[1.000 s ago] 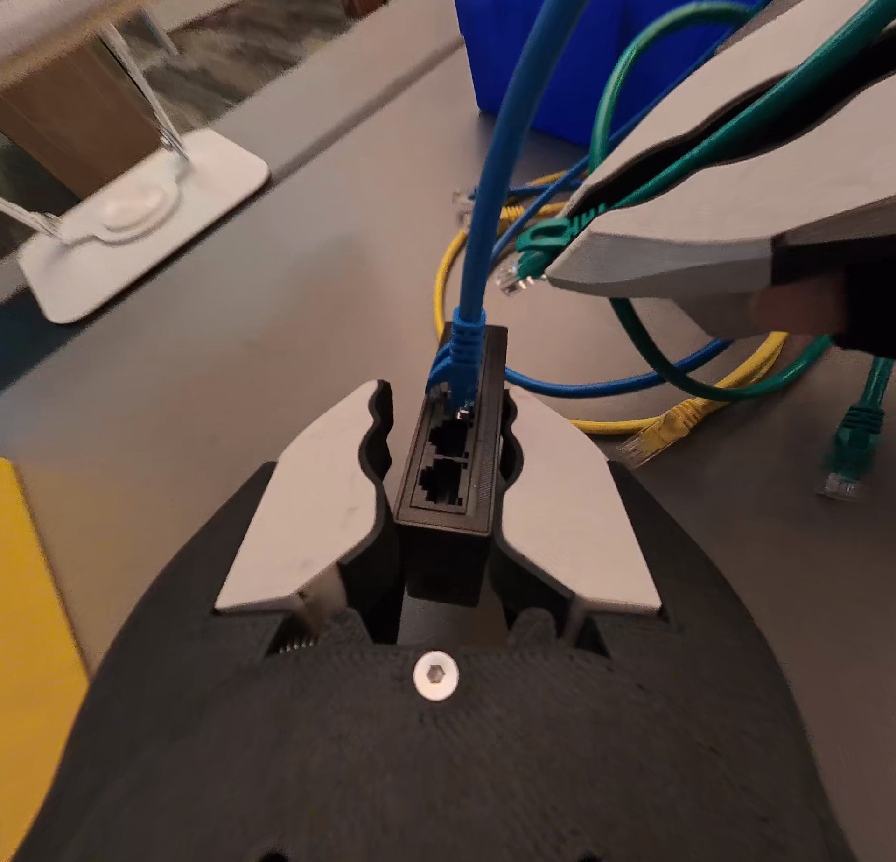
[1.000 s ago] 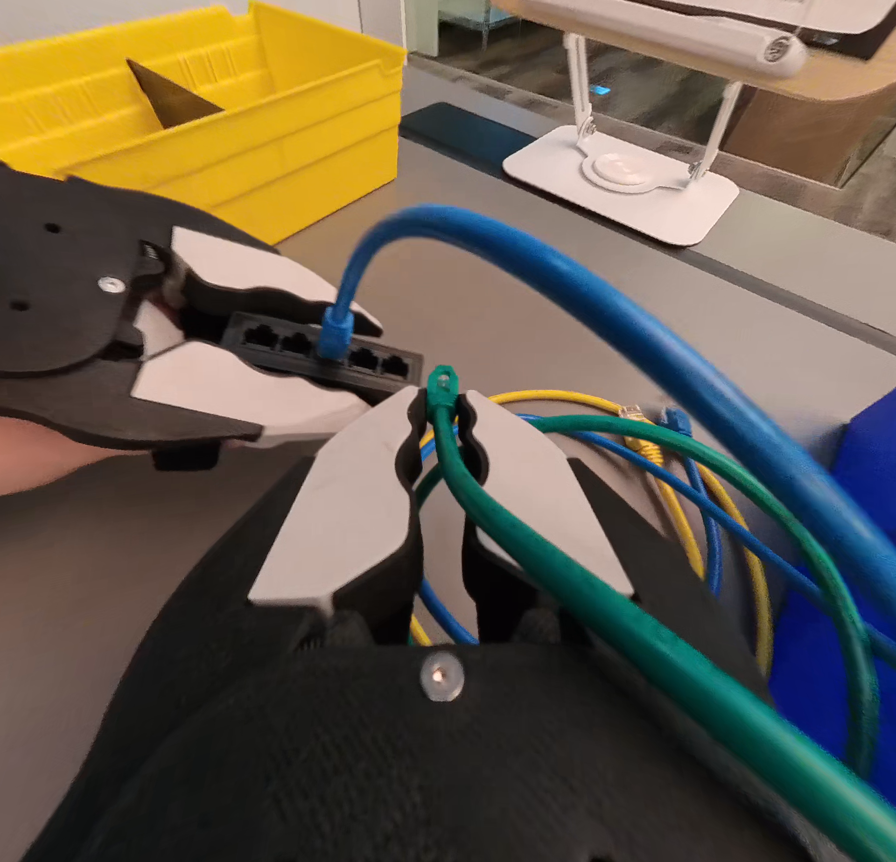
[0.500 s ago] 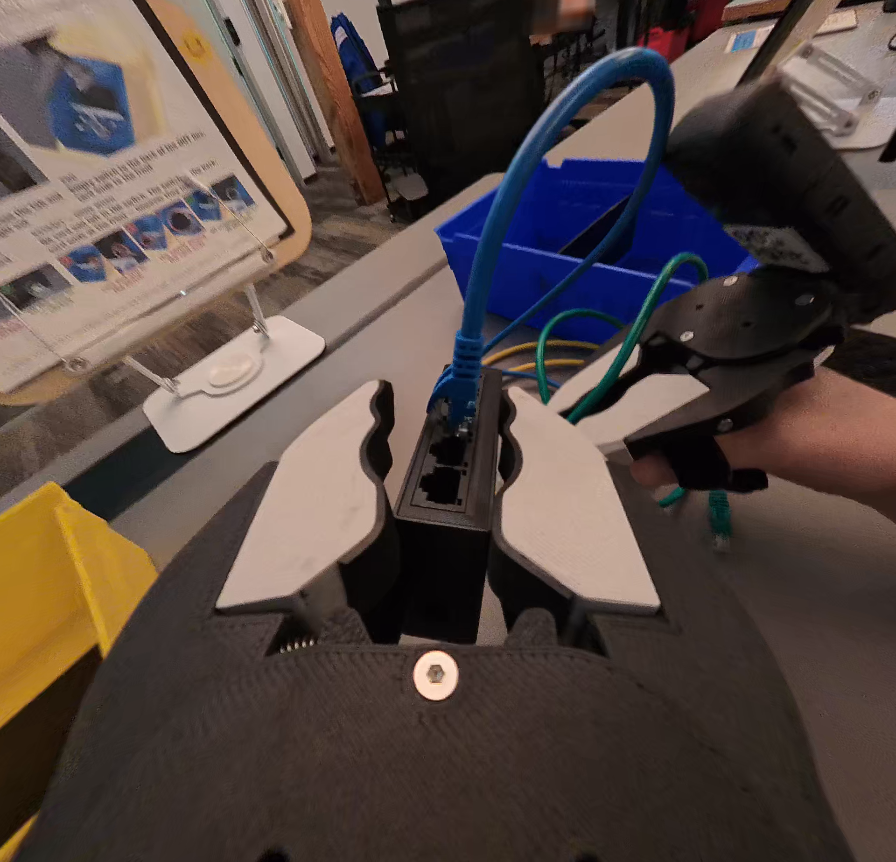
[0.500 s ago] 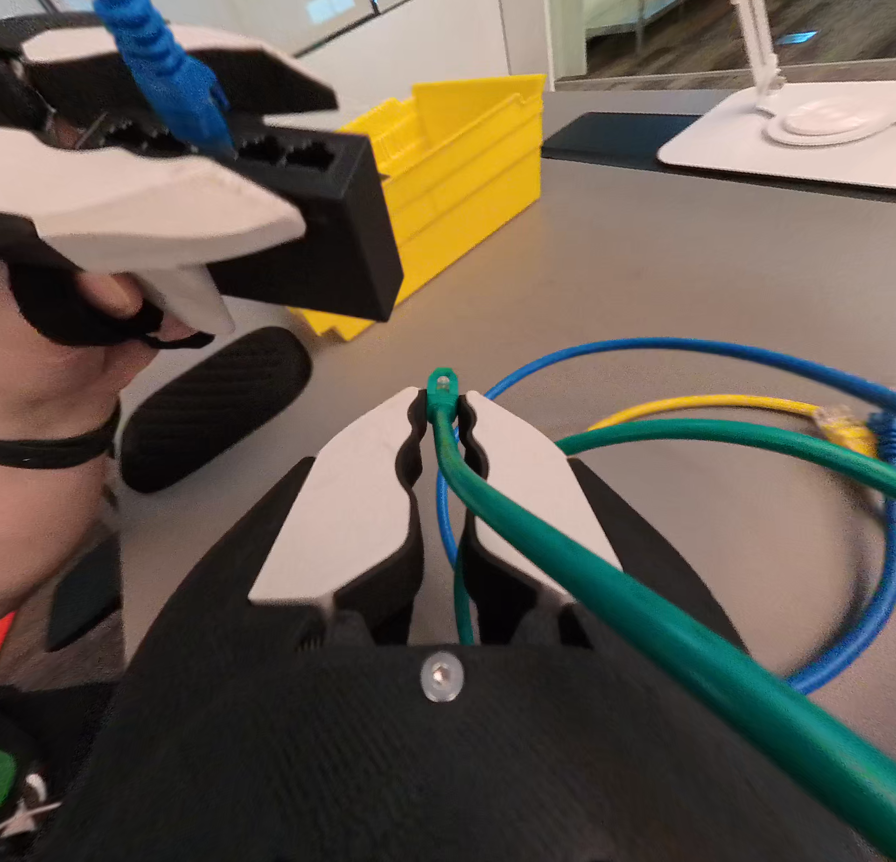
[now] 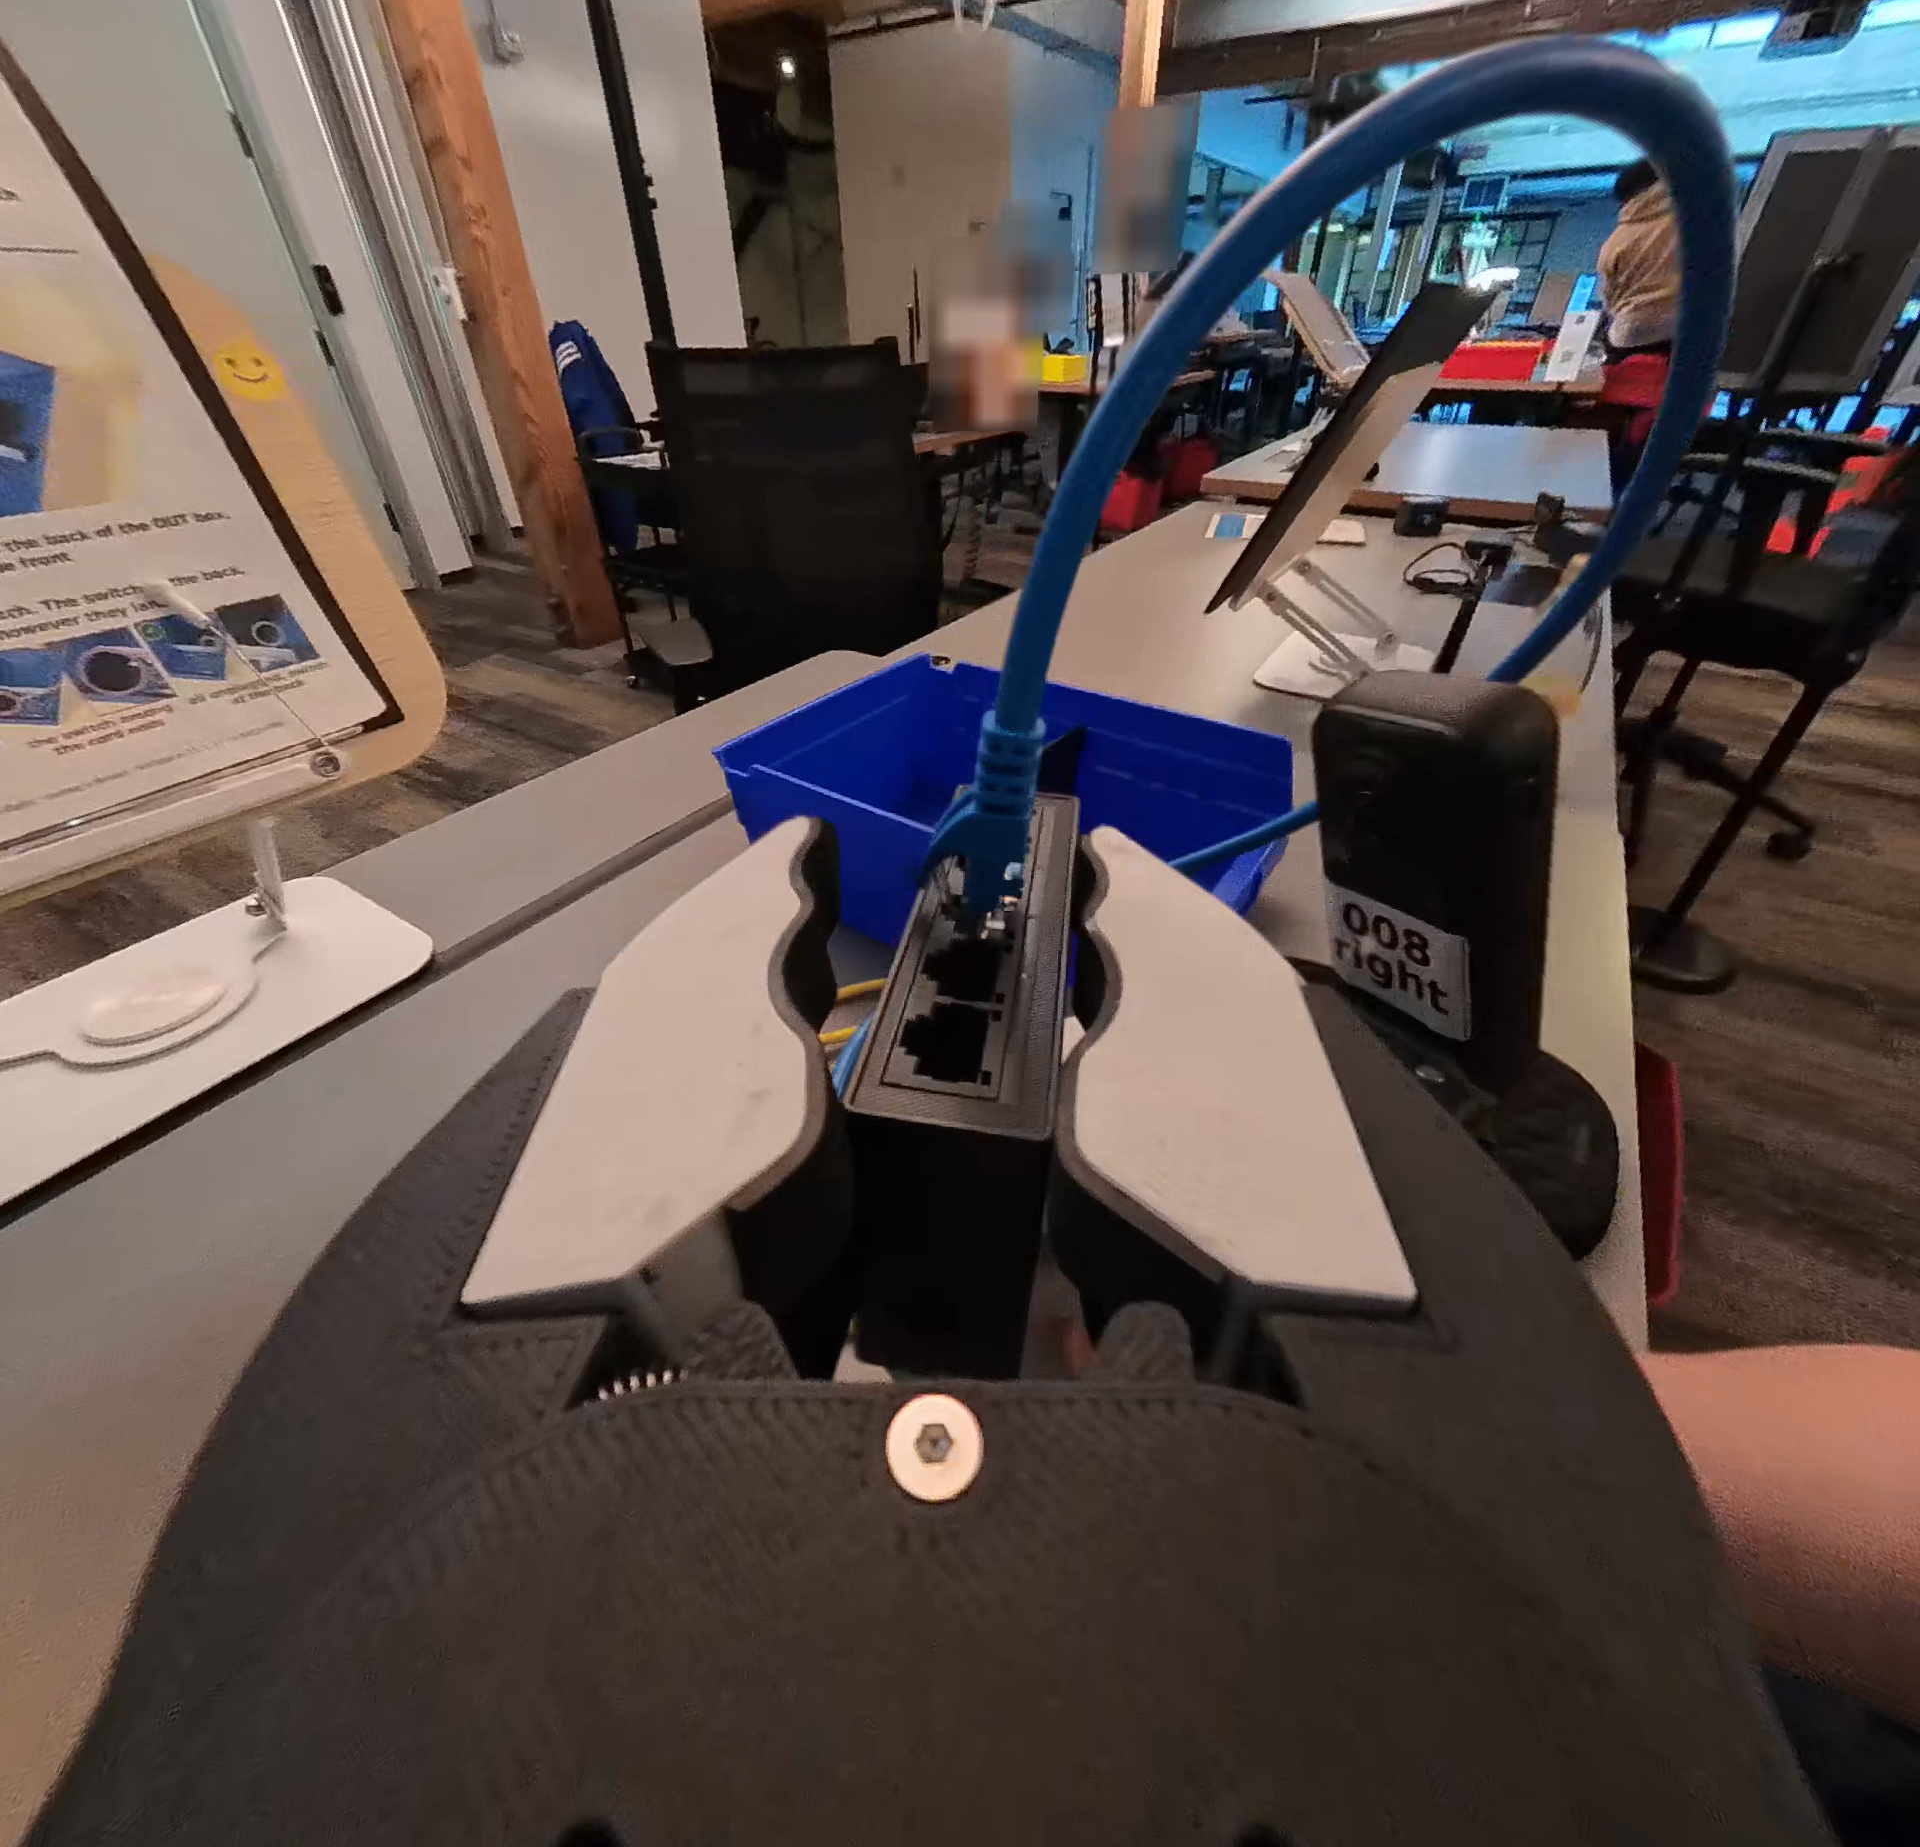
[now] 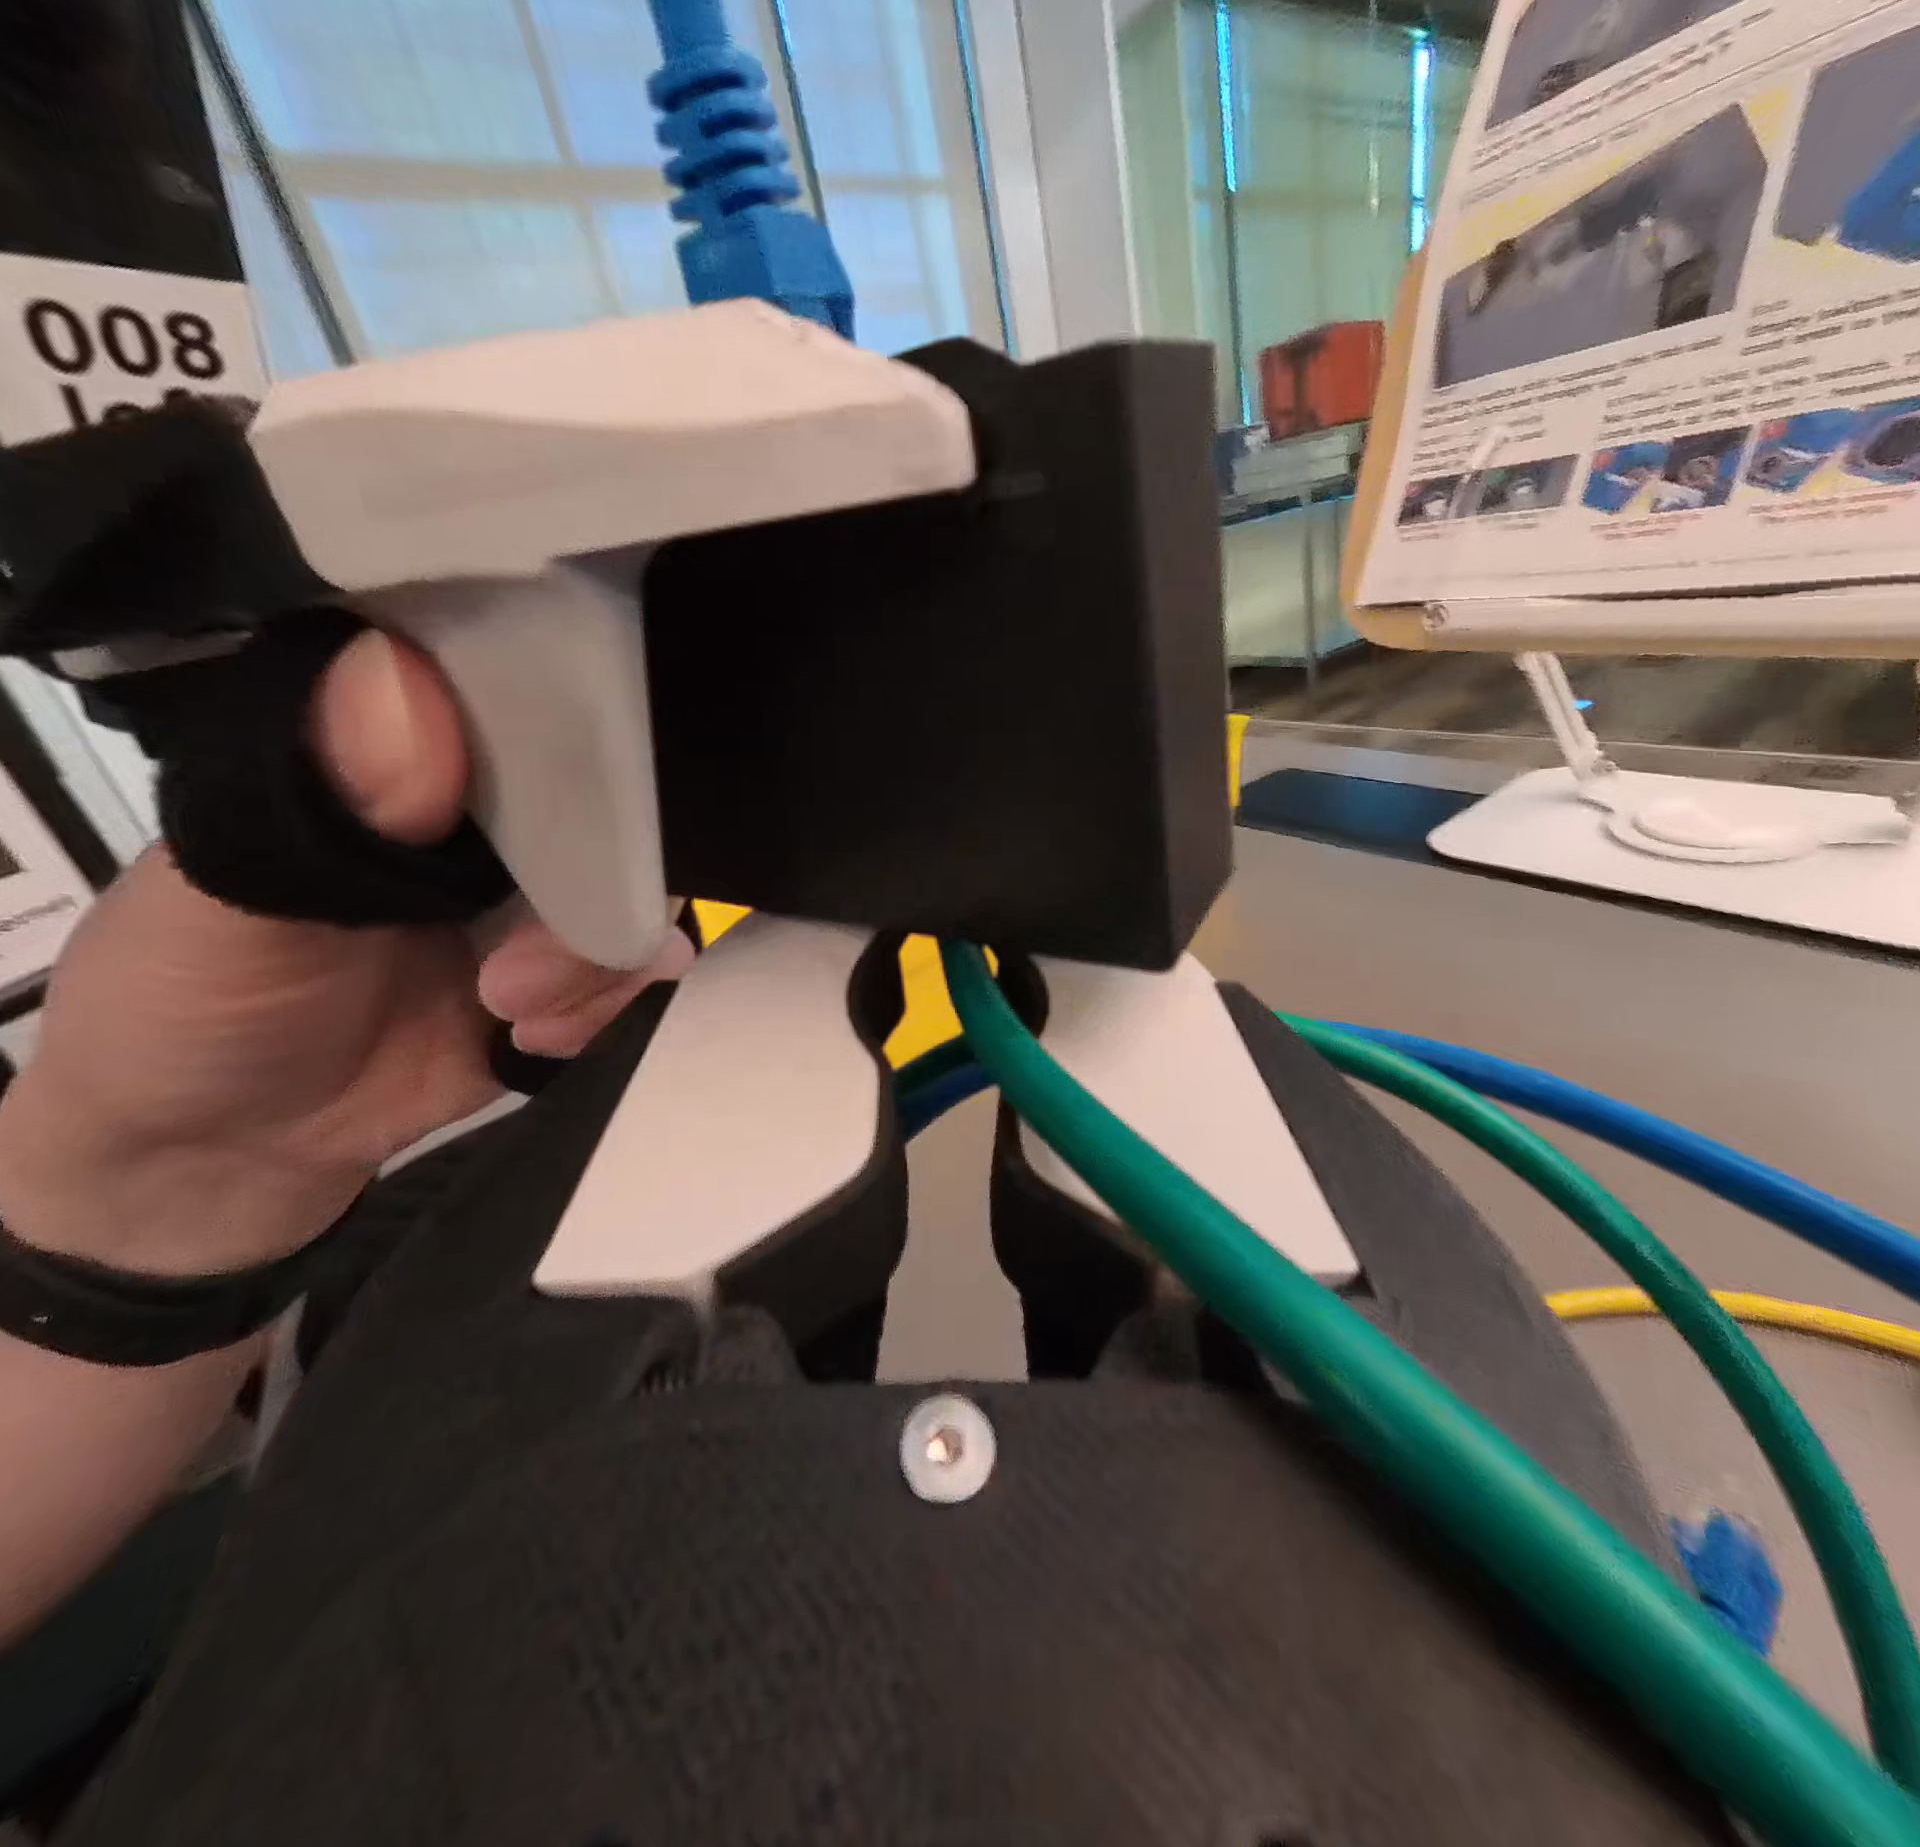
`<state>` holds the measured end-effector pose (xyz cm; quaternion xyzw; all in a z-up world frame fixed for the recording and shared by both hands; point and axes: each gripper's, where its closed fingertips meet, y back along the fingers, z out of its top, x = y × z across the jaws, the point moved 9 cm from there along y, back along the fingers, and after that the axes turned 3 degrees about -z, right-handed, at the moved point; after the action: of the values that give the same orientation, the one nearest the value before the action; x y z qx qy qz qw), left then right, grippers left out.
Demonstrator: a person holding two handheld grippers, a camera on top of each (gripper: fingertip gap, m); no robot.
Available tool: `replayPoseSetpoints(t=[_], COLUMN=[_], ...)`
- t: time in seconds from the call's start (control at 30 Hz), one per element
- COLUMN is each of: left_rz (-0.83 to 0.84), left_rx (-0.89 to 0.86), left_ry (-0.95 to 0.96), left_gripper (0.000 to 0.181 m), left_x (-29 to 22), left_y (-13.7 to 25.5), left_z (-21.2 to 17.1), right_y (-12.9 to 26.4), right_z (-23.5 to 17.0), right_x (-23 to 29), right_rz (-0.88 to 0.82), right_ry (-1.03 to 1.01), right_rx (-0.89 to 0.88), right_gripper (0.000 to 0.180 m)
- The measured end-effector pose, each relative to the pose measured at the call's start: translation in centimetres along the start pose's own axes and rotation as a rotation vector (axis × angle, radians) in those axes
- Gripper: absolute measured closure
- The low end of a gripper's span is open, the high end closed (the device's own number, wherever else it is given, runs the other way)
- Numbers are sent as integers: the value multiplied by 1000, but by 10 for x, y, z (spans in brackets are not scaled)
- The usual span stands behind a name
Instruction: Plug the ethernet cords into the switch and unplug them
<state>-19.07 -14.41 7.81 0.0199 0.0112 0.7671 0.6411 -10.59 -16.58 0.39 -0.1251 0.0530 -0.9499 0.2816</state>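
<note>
left gripper (image 5: 951,924) clamps black switch (image 5: 961,1091), blue cord (image 5: 1049,550) plugged at 12 o'clock port. right gripper (image 6: 945,997) pinches green cord (image 6: 1195,1215), tips under switch (image 6: 935,654).

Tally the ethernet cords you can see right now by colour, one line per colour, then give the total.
Blue cord: 1, plugged into the switch that the left gripper holds; whether the blue run on the table belongs to it cannot be told
Green cord: 1, held in the right gripper
Yellow cord: 1, lying on the table
Total: 3
</note>
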Motion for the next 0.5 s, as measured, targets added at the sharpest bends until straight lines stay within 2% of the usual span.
replayPoseSetpoints(t=[0.1, 0.23, 0.37, 0.5], left_rz=[-6, -25, -47, -83], left_rx=[17, 40, 13, 63], left_ry=[-31, -30, -16, -11], left_gripper=[139, 139, 143, 150], left_x=[-5, -7, -9, -6], left_y=[-1, -1, 0, 0], left_z=[1, 0, 0, -6], right_y=[2, 4, 5, 4], right_z=[-4, -1, 2, 0], right_x=[1, 2, 5, 4], right_rz=[62, 24, 58, 30], right_ry=[-65, 31, 18, 125], right_rx=[-48, -35, -72, 20], right_gripper=[167, 167, 167, 166])
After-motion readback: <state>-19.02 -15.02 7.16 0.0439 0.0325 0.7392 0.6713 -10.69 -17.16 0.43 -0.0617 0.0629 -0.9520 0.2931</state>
